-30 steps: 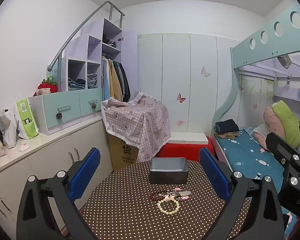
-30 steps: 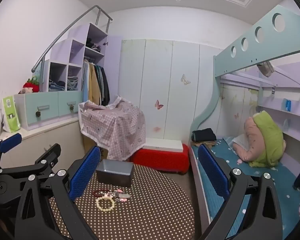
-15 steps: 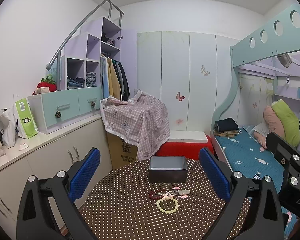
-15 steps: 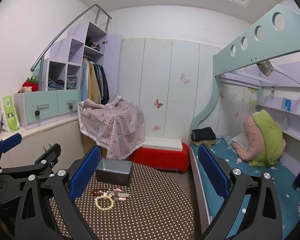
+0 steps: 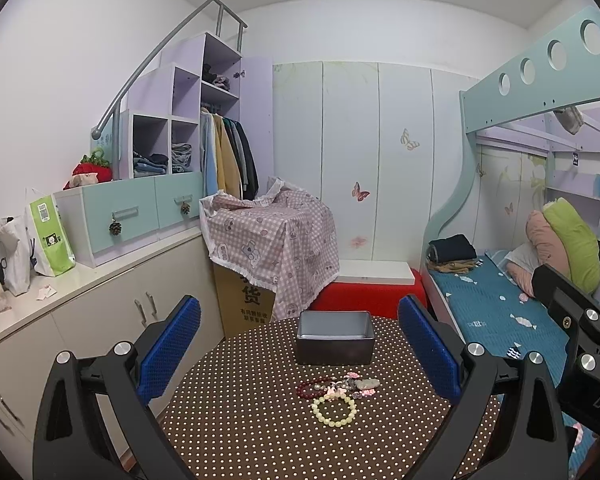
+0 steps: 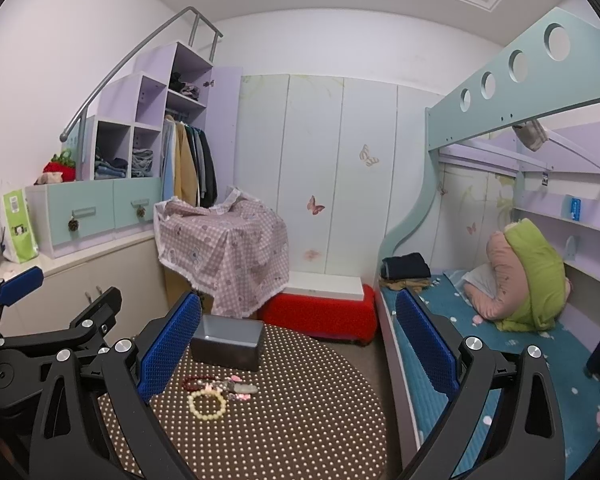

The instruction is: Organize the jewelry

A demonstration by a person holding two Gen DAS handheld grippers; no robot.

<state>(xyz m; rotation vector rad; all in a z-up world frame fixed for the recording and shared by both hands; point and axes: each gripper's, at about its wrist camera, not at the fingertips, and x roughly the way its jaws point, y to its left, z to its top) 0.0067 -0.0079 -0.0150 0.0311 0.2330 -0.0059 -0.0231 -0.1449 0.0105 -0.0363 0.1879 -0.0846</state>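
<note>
Your left gripper hovers level above the near edge of the round table, its two blue, dimple-textured fingers spread wide and holding nothing. Your right gripper hangs alongside at a similar height, its blue ribbed fingers likewise parted and empty; its black frame enters the left wrist view at the right edge, and the left gripper's frame enters the right wrist view at the lower left.

The table wears a brown cloth dotted with small white spots. Toward its far side stands a rectangular grey box, open-topped, with plain matte walls. Just in front of it lies the jewelry in a loose cluster: a ring of round cream-coloured beads forming a bracelet nearest you, a dark red beaded bracelet beside and slightly behind it, and a small heap of pink and grey trinkets touching both. None of the pieces is inside the box.

From the right wrist view the cream bracelet sits left of centre, close beside your right gripper's left finger, with the grey box behind it. Beyond the table a pink checked cloth drapes a cardboard carton, and a teal-sheeted bed runs along the right wall.
</note>
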